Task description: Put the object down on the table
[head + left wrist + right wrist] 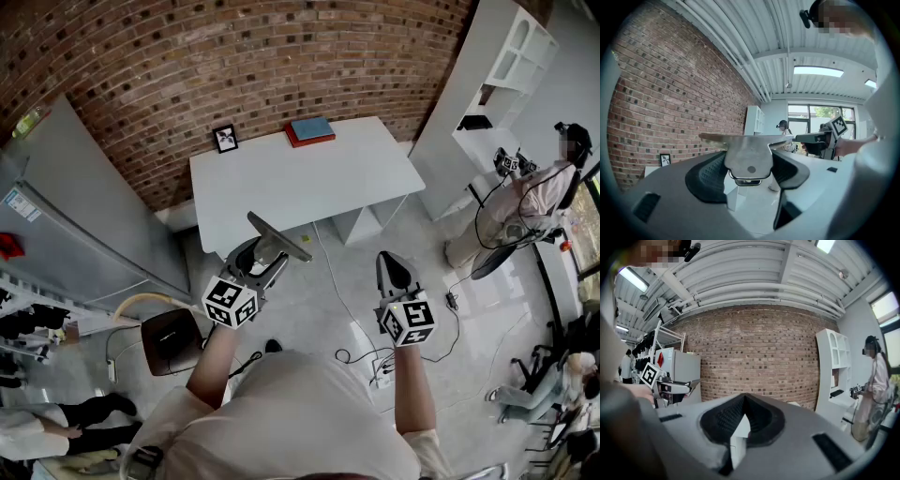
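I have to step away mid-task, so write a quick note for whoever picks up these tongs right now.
Left tongs: shut on a flat metal piece, held in the air.
Right tongs: shut, empty.
White table is ahead, beyond both tongs; a picture frame and books sit at its far edge.
Done: piece gripped.
To do: reach the table, set it down, release.

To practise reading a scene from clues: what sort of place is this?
Probably an indoor lab or studio used for recording: a brick wall, a white table and white shelving on a grey floor with trailing cables, and another person who seems to hold similar grippers.
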A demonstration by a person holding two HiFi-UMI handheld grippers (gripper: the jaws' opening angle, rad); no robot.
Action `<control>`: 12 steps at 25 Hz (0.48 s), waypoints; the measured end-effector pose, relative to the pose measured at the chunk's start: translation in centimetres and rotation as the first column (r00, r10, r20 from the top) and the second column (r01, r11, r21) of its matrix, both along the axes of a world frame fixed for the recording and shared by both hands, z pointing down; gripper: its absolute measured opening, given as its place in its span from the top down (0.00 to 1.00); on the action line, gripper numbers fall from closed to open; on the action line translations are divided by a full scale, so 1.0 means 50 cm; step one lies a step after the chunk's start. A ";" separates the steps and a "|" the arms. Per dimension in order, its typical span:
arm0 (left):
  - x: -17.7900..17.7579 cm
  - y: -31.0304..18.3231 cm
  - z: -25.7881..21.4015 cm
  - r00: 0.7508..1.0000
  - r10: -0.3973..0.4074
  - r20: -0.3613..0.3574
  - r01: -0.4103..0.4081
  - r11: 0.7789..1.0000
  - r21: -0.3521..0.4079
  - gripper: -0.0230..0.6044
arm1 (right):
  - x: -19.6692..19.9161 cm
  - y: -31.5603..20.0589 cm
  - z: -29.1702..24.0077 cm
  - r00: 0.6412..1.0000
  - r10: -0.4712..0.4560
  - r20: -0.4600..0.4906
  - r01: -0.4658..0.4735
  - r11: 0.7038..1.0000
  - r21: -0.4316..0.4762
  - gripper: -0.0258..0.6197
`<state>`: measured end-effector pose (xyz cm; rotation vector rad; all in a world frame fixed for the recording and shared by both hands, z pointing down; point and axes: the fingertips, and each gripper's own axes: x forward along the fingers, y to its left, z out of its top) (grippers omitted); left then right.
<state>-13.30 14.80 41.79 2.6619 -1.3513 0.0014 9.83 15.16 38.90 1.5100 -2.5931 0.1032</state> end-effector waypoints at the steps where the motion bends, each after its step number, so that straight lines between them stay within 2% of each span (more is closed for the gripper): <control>1: -0.001 0.000 0.001 1.000 0.001 -0.001 -0.001 1.000 -0.001 0.53 | -0.001 0.000 0.000 1.000 0.001 0.001 -0.001 1.000 0.001 0.96; 12: -0.009 0.001 0.004 1.000 0.015 -0.004 -0.015 1.000 -0.005 0.53 | -0.014 0.002 -0.001 1.000 0.009 0.006 -0.009 1.000 0.005 0.96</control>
